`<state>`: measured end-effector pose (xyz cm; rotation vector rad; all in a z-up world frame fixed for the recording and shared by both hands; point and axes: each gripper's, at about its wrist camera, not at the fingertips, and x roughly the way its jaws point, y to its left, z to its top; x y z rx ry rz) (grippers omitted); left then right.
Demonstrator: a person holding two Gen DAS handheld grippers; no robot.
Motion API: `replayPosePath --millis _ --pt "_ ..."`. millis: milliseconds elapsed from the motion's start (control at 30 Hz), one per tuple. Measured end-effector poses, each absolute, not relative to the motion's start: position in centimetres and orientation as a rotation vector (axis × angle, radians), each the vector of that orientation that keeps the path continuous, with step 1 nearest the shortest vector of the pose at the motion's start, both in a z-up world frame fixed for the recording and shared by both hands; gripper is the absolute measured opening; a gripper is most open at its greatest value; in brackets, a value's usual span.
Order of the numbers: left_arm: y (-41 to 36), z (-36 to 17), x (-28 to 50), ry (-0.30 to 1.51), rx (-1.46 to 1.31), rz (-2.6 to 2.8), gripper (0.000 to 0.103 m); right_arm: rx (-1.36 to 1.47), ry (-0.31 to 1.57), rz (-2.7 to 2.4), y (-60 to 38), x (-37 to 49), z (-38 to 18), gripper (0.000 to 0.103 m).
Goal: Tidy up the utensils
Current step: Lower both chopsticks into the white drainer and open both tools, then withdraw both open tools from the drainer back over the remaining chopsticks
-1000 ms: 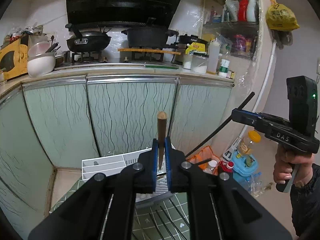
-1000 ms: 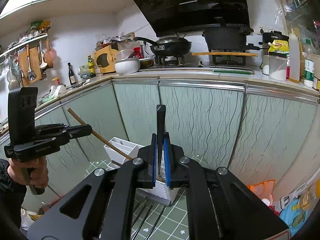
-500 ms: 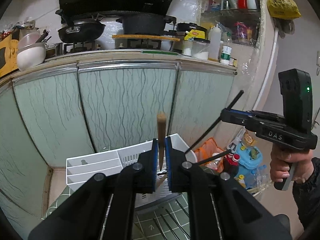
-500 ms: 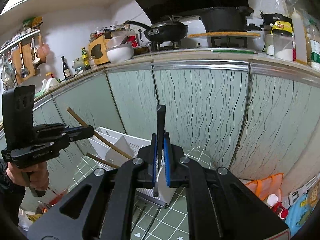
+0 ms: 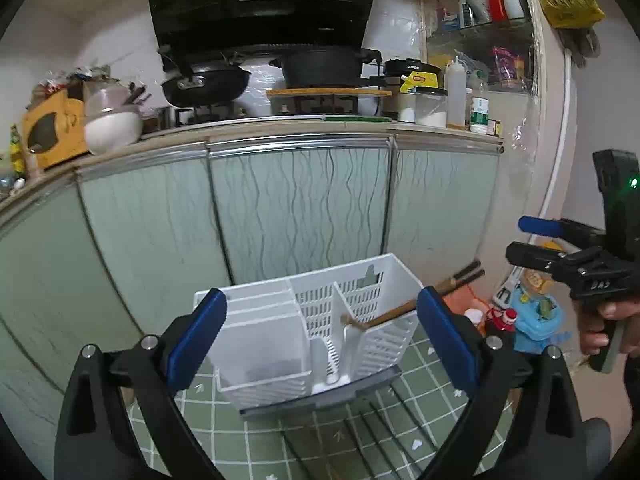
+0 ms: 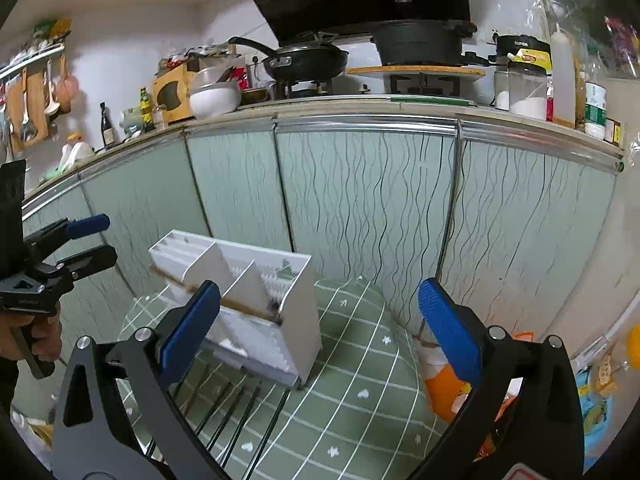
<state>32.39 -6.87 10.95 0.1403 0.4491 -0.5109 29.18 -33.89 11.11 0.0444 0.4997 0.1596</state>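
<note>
A white slotted utensil caddy (image 5: pixel 280 340) (image 6: pixel 304 312) stands on a green checked cloth (image 6: pixel 360 364). A wooden chopstick (image 5: pixel 400 306) (image 6: pixel 244 307) and a dark one (image 5: pixel 468 276) lean in its right-hand compartment, tips sticking out past the rim. Several dark chopsticks (image 5: pixel 380 420) (image 6: pixel 228 404) lie on the cloth in front of it. My left gripper (image 5: pixel 320 336) (image 6: pixel 90 240) hangs just before the caddy, jaws opening wide, nothing between them. My right gripper (image 6: pixel 320 330) (image 5: pixel 528 240) is beside the caddy, jaws likewise opening and empty.
Pale green cabinet doors (image 5: pixel 296 208) rise right behind the caddy, under a counter with a wok (image 5: pixel 208 84) and a pot (image 5: pixel 320 66). An orange bag (image 6: pixel 444 392) and toys (image 5: pixel 536 320) sit on the floor to the right.
Both grippers went from shut on a chopstick to wide apart and sank toward the caddy. The wooden and the dark chopstick now rest in the caddy.
</note>
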Motion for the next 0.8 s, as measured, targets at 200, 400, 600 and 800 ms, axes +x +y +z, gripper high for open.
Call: replayPosePath --millis 200,400,600,800 --pt "-5.5 10.6 29.1 0.431 0.16 -0.443 0.095 0.002 0.501 0.166 -32.3 26.0 10.7 0.095" --pt "-4.2 10.2 26.9 0.426 0.118 -0.384 0.096 -0.013 0.504 0.179 -31.0 23.2 9.4 0.095" --pt "-3.0 9.4 24.9 0.393 0.084 -0.333 0.099 -0.019 0.515 0.166 -30.2 21.2 7.6 0.095" --pt "-2.6 7.5 23.6 0.408 0.093 -0.327 0.099 -0.017 0.534 0.132 -29.8 19.9 5.3 0.095"
